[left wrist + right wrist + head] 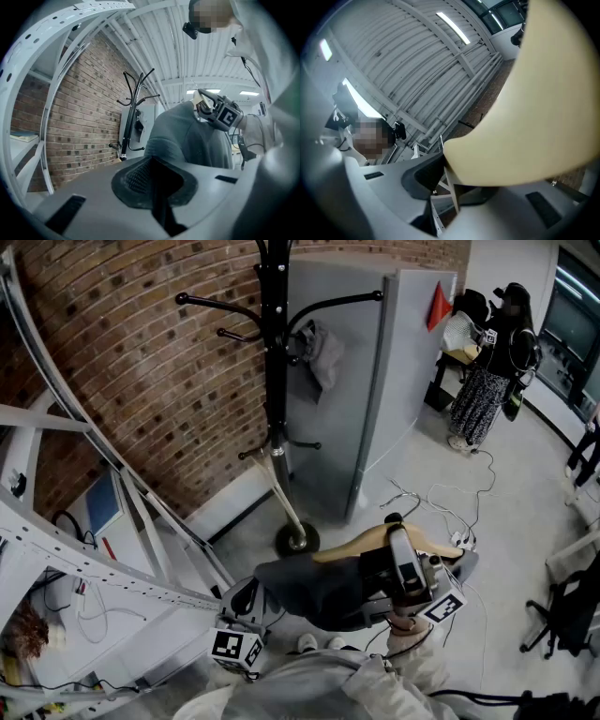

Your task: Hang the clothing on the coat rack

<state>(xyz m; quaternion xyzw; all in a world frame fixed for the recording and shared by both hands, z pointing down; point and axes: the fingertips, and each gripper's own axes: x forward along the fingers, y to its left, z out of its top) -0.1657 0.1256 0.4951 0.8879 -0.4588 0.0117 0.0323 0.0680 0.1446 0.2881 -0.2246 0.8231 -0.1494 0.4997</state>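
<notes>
The clothing (314, 592), a dark grey garment, hangs on a pale wooden hanger (361, 547) low in the middle of the head view. It is held in the air above the floor (506, 512), in front of the coat rack's base and clear of its hooks.

At the far left stands a white shelving frame (75, 559) against a brick wall (122, 362). The left gripper (248, 596) sits at the garment's lower left edge. Its jaws are pressed together, and I cannot tell whether they nip a fold of cloth. The black coat rack (275, 381) stands upright by the wall, with a small grey cloth (319, 352) on one hook. The right gripper (396, 538) tilts upward and pinches the hanger at its middle. Behind it is a grey cabinet (375, 381). A person (492, 362) stands at the far right.
</notes>
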